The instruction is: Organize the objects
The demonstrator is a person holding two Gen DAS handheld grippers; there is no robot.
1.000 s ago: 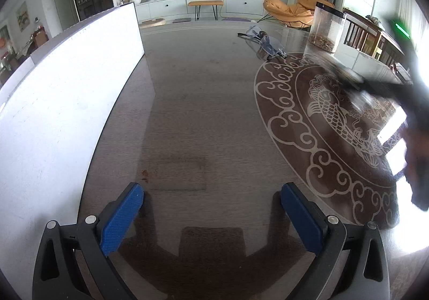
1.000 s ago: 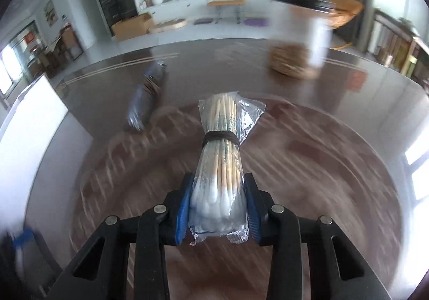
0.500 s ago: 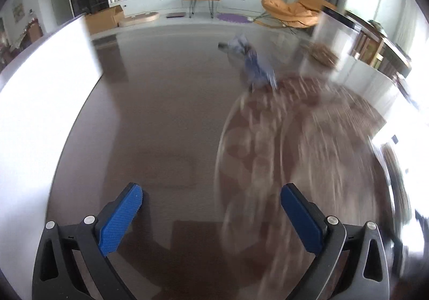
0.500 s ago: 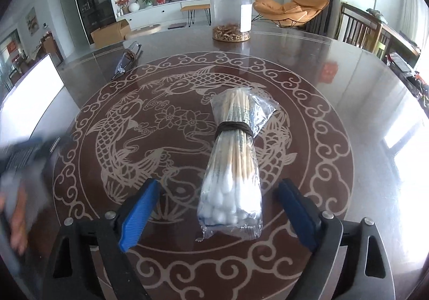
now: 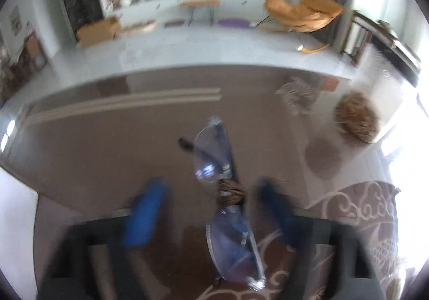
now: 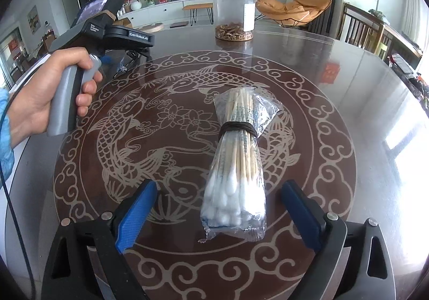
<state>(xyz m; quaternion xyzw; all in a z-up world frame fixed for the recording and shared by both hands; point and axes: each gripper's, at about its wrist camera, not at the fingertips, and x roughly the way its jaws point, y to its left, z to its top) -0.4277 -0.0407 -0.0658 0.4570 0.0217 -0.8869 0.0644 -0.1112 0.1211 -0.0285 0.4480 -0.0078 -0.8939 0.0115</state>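
Clear safety glasses [image 5: 213, 155] lie on the dark table, lengthwise between the blurred blue pads of my left gripper [image 5: 210, 211]. Its jaws are closing; a gap still shows on both sides of the glasses. A bagged bundle of cotton swabs [image 6: 236, 171], tied with a dark band, lies on the table's carp inlay. My right gripper [image 6: 218, 216] straddles its near end, jaws wide and opening, with neither pad touching it. In the right wrist view a hand [image 6: 40, 90] holds the left gripper's handle at the far left.
A clear jar [image 6: 233, 13] with dried bits in its bottom stands at the table's far side, and shows blurred in the left wrist view as the jar [image 5: 356, 123]. The glossy table [image 6: 348, 63] ends shortly beyond the glasses. A wooden chair back [image 6: 362, 31] stands at the right.
My right gripper let go of the swab bundle and opened wide; the bundle now lies on the table. My left gripper swept across to the glasses and its jaws narrowed around them.
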